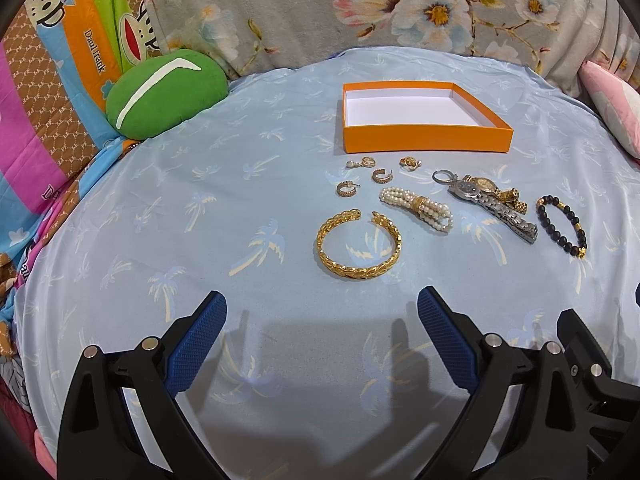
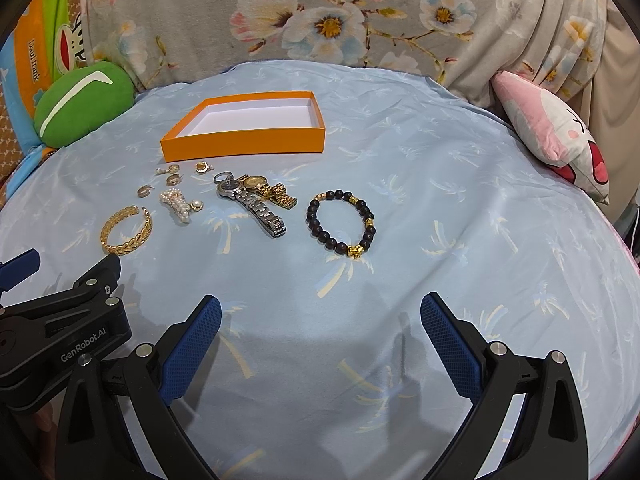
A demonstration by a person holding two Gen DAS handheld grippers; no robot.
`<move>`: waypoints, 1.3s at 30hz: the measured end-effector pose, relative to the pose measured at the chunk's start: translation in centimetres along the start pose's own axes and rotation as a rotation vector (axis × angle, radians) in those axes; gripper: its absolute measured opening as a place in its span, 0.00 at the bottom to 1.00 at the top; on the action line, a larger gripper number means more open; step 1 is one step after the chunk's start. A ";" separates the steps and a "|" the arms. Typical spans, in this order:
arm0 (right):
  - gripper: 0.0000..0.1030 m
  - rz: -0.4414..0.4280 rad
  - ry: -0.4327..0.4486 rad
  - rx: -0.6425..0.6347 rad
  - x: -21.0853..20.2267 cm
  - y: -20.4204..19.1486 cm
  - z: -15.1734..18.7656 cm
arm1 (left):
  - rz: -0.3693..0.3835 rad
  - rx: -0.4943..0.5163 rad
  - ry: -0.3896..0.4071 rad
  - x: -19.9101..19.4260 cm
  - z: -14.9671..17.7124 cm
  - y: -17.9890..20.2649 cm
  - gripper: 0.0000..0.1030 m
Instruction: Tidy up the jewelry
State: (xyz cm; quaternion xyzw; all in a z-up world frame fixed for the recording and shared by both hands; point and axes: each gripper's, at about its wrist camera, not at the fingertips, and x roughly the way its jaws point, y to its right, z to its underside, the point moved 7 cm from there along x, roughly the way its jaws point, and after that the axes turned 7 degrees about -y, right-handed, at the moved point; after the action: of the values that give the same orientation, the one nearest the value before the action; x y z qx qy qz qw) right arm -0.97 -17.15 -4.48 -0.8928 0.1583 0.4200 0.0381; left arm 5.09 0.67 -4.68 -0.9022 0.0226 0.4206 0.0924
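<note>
Both the left gripper (image 1: pixel 322 308) and the right gripper (image 2: pixel 320 312) hovered over the blue palm-print bedsheet (image 1: pixel 200 240) with jaws apart, holding nothing. Ahead lay the gold cuff bracelet (image 1: pixel 359 245), pearl bracelet (image 1: pixel 418 208), two watches (image 1: pixel 490 200), black bead bracelet (image 2: pixel 341 223) and small earrings (image 1: pixel 376 170), all just in front of the empty orange box (image 1: pixel 424 138).

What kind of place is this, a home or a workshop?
Most likely a home, probably a bedroom. The jewelry lies on a soft blue palm-print sheet, like a made bed. Behind it hangs floral fabric, and a green plush cushion and a pink pillow rest at the edges.
</note>
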 end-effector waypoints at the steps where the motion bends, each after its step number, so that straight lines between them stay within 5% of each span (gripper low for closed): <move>1: 0.95 0.000 0.000 0.000 0.0 0.1 0.0 | 0.000 0.000 0.000 0.0 0.0 0.0 0.91; 39: 0.95 -0.043 -0.022 0.001 0.3 -1.0 0.2 | 0.020 -0.009 -0.010 0.3 0.2 0.0 0.90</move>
State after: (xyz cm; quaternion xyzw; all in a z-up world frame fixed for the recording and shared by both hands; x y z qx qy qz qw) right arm -0.65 -16.21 -4.90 -0.8913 0.1391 0.4287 0.0494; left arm 5.14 0.73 -5.02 -0.9002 0.0293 0.4263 0.0840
